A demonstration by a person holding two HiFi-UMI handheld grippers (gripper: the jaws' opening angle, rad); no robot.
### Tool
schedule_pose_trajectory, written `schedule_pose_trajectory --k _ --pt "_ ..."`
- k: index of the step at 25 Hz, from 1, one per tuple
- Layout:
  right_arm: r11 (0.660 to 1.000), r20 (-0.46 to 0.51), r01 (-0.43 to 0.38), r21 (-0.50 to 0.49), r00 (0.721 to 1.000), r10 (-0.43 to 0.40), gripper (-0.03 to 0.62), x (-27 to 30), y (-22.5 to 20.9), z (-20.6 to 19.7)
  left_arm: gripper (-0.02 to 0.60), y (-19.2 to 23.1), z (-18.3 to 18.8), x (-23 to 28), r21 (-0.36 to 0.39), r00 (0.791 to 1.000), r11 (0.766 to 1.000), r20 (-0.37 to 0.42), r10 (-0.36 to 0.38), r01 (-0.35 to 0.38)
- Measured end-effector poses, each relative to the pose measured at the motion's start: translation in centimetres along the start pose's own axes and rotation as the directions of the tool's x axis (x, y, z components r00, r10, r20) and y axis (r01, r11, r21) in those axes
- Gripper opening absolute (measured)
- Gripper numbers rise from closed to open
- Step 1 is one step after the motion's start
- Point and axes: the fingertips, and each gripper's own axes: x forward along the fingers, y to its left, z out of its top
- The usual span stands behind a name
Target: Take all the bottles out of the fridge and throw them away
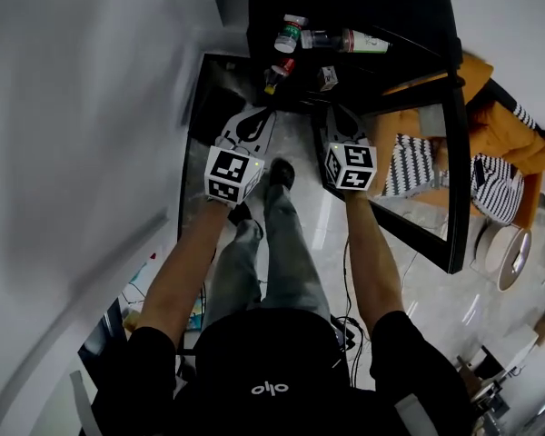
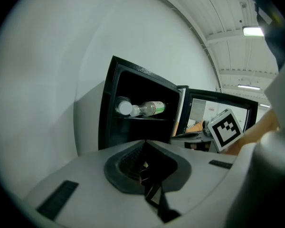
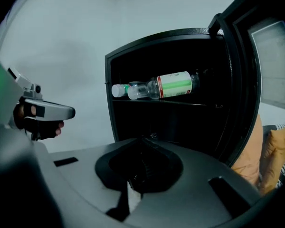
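Bottles inside small black fridge [image 3: 108, 103] with door [image 3: 237, 80] open: clear plastic bottle with green-and-red label [image 3: 173, 85] lying sideways on upper shelf [image 3: 180, 102], white-capped clear bottle [image 3: 121, 90] just beside it. Label print too small to read. Left hand-held gripper [image 2: 145, 144] and right hand-held gripper [image 3: 142, 139] both clenched on nothing, side by side before the fridge.

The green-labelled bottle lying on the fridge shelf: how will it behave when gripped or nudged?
The green-labelled bottle lies on its side on the shelf, so a nudge would probably roll it. It looks like clear thin plastic, so likely light and apt to dent under a squeeze. Its smooth round body may slip.
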Motion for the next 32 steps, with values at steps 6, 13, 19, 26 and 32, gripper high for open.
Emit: schedule_pose_trajectory --k 6,13,19,26,32 --pt "0.999 -0.013 0.034 0.006 0.999 -0.034 0.025 3.0 -2.5 -1.7 0.000 0.6 -1.6 2.3 -0.016 1.000 1.000 -0.008 0.010 -0.010" --pt "0.996 -0.080 0.083 -0.012 0.993 -0.083 0.188 7.6 -5.3 -3.9 0.000 1.5 -1.8 3.5 -0.020 1.000 1.000 -0.003 0.020 -0.020" --pt "0.995 -0.144 0.092 -0.035 0.985 -0.097 0.262 11.0 -6.3 -5.5 0.000 2.7 -2.0 3.6 -0.037 0.999 0.998 -0.010 0.045 -0.045" --pt "0.987 -0.206 0.122 -0.102 0.968 -0.140 0.251 14.3 -7.1 -6.9 0.000 4.3 -2.9 3.1 -0.055 0.997 0.996 -0.017 0.075 -0.076" --pt "0.985 -0.201 0.121 -0.121 0.969 -0.144 0.204 13.5 -6.5 -6.4 0.000 5.5 -2.9 2.2 -0.061 0.995 0.994 -0.016 0.095 -0.096"
